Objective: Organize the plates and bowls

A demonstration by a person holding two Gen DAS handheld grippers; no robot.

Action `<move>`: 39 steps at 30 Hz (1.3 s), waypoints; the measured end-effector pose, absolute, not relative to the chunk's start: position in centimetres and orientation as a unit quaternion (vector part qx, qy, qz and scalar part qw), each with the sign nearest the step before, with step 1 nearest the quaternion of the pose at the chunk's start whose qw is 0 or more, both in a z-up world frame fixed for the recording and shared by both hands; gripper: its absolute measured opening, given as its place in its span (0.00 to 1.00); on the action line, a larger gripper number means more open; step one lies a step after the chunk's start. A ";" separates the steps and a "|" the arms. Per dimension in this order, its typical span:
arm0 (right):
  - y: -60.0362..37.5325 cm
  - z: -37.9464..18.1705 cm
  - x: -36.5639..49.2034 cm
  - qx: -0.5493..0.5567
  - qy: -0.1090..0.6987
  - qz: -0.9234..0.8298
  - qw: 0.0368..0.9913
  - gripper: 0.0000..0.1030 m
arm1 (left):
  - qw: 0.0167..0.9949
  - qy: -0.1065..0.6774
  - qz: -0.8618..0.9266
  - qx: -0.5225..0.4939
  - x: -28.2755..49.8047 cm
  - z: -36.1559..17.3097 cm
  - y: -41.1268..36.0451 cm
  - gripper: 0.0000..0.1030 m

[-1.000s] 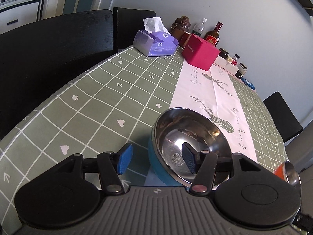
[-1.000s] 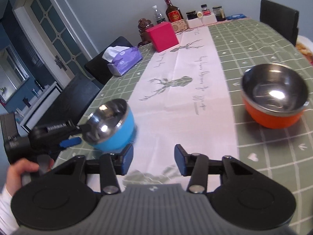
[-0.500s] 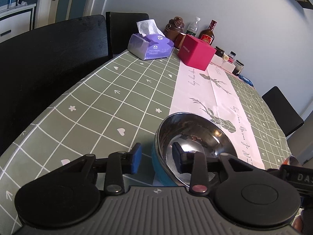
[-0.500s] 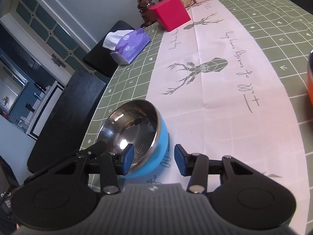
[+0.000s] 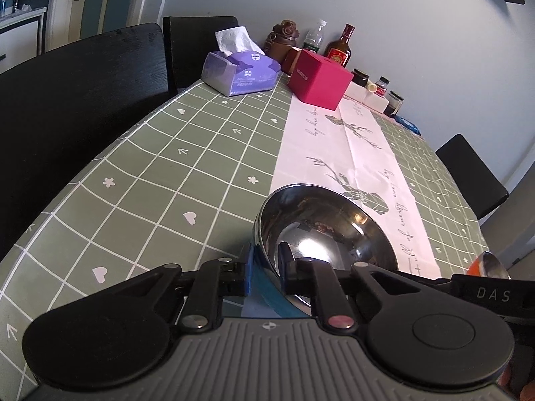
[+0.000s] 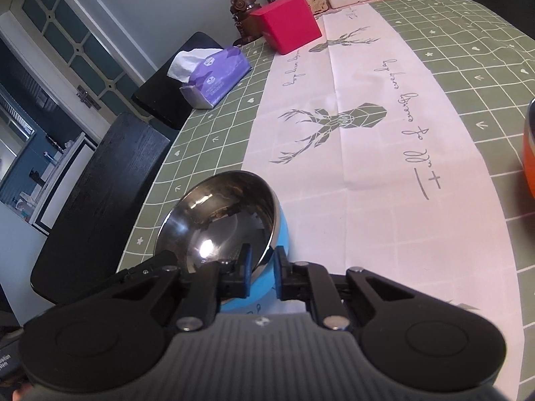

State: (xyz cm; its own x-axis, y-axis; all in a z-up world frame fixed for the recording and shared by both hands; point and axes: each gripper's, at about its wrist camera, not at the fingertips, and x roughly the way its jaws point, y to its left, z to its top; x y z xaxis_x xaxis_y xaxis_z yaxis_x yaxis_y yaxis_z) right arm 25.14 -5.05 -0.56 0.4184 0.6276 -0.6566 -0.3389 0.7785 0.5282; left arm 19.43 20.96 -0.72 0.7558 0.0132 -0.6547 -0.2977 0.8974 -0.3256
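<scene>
A blue bowl (image 5: 321, 234) with a shiny steel inside stands tilted at the near end of the table, where the green cloth meets the pink runner. My left gripper (image 5: 265, 267) is closing on its near rim, one pad outside on the blue wall and one inside on the steel. In the right wrist view the same blue bowl (image 6: 220, 220) has my right gripper (image 6: 262, 267) closing on its rim from the other side, pads pressing both faces. An orange bowl (image 6: 530, 153) sits at the right edge, and its edge also shows in the left wrist view as the orange bowl (image 5: 486, 264).
A purple tissue box (image 5: 239, 73), a red box (image 5: 319, 78), bottles (image 5: 339, 50) and small jars (image 5: 381, 85) stand at the table's far end. Black chairs (image 5: 83, 100) line the left side and another chair (image 5: 471, 173) stands at the right.
The left jaws have narrowed onto the blue bowl's rim. The right gripper has swung left from the orange bowl's side to the blue bowl and narrowed onto its rim.
</scene>
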 end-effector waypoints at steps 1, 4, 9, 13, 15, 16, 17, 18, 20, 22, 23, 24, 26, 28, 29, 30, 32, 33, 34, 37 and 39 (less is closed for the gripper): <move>-5.3 -0.4 25.0 0.160 0.450 0.292 0.828 0.10 | 0.914 0.337 0.082 -0.210 19.3 -0.5 20.8 0.16; -6.3 0.0 24.6 0.159 0.443 0.290 0.833 0.10 | 0.916 0.334 0.074 -0.209 19.0 -0.1 19.9 0.16; -8.8 0.7 23.4 0.166 0.431 0.286 0.840 0.09 | 0.917 0.335 0.053 -0.210 18.1 0.6 18.1 0.16; -11.8 1.1 22.1 0.179 0.424 0.281 0.842 0.09 | 0.917 0.339 0.032 -0.209 17.1 1.2 16.2 0.16; -13.4 1.2 21.4 0.187 0.418 0.279 0.844 0.09 | 0.917 0.340 0.019 -0.208 16.6 1.5 15.1 0.16; -14.2 1.3 21.0 0.191 0.415 0.277 0.845 0.09 | 0.917 0.340 0.013 -0.208 16.4 1.6 14.5 0.16; -15.1 1.3 20.6 0.197 0.412 0.275 0.846 0.09 | 0.917 0.341 0.007 -0.207 16.2 1.7 13.9 0.16; -15.9 1.3 20.2 0.201 0.410 0.273 0.847 0.09 | 0.917 0.342 0.001 -0.207 16.0 1.8 13.4 0.16; -17.6 1.3 19.5 0.210 0.404 0.267 0.850 0.09 | 0.916 0.345 -0.013 -0.204 15.7 1.8 12.0 0.16; -19.2 1.3 18.8 0.214 0.398 0.260 0.854 0.09 | 0.914 0.351 -0.027 -0.201 15.5 1.6 10.6 0.16; -19.9 1.3 18.5 0.216 0.394 0.255 0.856 0.09 | 0.913 0.355 -0.033 -0.200 15.5 1.5 10.0 0.16; -20.7 1.3 18.2 0.215 0.391 0.251 0.859 0.09 | 0.911 0.358 -0.038 -0.199 15.5 1.3 9.5 0.16; -22.0 1.2 17.7 0.213 0.389 0.241 0.864 0.09 | 0.909 0.366 -0.049 -0.195 15.4 0.9 8.2 0.16; -22.9 1.0 17.4 0.212 0.390 0.233 0.865 0.09 | 0.906 0.373 -0.058 -0.193 15.4 0.5 7.2 0.16; -23.6 0.7 17.2 0.215 0.393 0.226 0.865 0.09 | 0.903 0.378 -0.061 -0.195 15.5 0.2 6.8 0.16; -24.1 0.5 17.2 0.219 0.395 0.222 0.864 0.08 | 0.900 0.382 -0.064 -0.198 15.6 0.0 6.5 0.16; -25.1 -0.1 17.1 0.228 0.405 0.211 0.860 0.08 | 0.895 0.390 -0.070 -0.204 15.8 -0.4 6.0 0.16; -25.5 -0.4 17.1 0.231 0.411 0.205 0.858 0.08 | 0.893 0.392 -0.073 -0.207 15.8 -0.5 5.7 0.17; -25.9 -0.7 17.1 0.236 0.416 0.200 0.855 0.08 | 0.893 0.393 -0.075 -0.207 15.8 -0.5 5.4 0.17; -26.7 -1.2 17.1 0.243 0.425 0.188 0.851 0.08 | 0.892 0.394 -0.082 -0.207 15.9 -0.6 4.7 0.17; -27.1 -1.4 17.0 0.241 0.426 0.180 0.853 0.08 | 0.892 0.394 -0.088 -0.205 15.9 -0.6 4.2 0.17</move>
